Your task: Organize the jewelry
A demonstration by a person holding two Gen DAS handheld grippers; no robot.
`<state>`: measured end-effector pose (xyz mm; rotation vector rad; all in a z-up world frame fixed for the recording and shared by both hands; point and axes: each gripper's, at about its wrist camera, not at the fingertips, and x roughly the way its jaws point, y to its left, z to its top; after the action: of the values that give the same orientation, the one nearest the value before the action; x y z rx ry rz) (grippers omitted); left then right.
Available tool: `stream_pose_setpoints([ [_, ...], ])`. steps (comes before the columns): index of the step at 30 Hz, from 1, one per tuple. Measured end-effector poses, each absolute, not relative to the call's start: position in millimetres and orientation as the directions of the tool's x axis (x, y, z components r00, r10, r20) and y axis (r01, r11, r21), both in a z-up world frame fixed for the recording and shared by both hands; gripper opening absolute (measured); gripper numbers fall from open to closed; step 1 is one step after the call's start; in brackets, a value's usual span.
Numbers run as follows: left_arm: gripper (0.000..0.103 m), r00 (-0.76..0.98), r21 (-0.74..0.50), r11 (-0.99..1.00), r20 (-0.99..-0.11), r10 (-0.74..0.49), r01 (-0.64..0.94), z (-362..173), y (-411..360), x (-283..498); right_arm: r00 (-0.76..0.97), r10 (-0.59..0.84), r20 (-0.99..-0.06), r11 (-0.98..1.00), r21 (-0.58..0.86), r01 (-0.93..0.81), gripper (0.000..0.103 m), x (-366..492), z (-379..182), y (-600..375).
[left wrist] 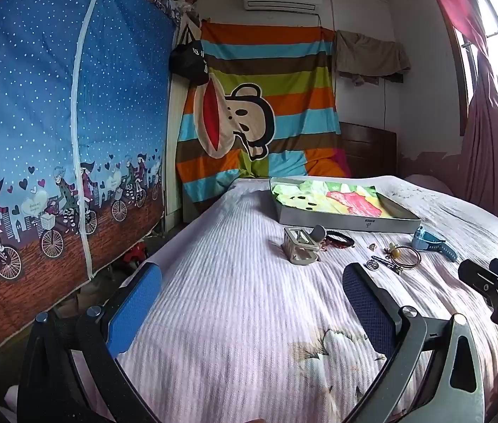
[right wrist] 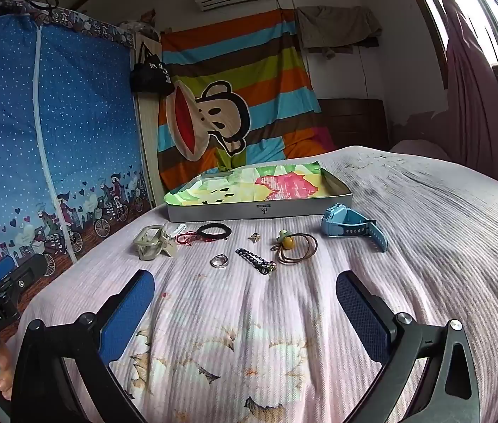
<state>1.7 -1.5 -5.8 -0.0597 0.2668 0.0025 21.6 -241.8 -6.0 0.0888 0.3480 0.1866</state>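
Observation:
Jewelry lies on the bed in front of a shallow grey box lined with a bright cloth. In the right wrist view I see a beige hair claw, red string, black hair tie, silver ring, dark chain, brown cord loop with a yellow bead, small charm and blue watch. My right gripper is open and empty, short of the ring. My left gripper is open and empty, short of the claw; the box lies beyond.
The bed has a pale striped cover. A blue fabric wardrobe stands close on the left. A striped monkey sheet hangs at the back. Pink curtains and a window are on the right.

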Motion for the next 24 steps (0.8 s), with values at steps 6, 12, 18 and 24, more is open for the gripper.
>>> stream_pose_setpoints([
  [6, 0.101, 0.964, -0.062, 0.998, -0.265, -0.008, -0.009, -5.6, -0.4, 1.5, 0.923, 0.196, -0.331, 0.979, 0.120, -0.165, 0.103, 22.6, -6.3, -241.7],
  [12, 0.101, 0.964, -0.064, 0.998, -0.265, -0.010, -0.007, -4.6, 1.2, 1.5, 0.922, 0.196, -0.333, 0.979, 0.120, -0.165, 0.103, 22.8, -6.4, -241.8],
  [18, 0.101, 0.964, -0.065, 0.998, -0.265, -0.010, -0.008, -4.5, 1.6, 1.3, 0.923, 0.196, -0.332, 0.979, 0.120, -0.165, 0.103, 22.9, -6.6, -241.7],
  [24, 0.101, 0.965, -0.065, 0.998, -0.264, -0.011, -0.007, -2.8, 3.3, 0.6, 0.923, 0.196, -0.332, 0.979, 0.120, -0.165, 0.103, 22.6, -6.4, -242.0],
])
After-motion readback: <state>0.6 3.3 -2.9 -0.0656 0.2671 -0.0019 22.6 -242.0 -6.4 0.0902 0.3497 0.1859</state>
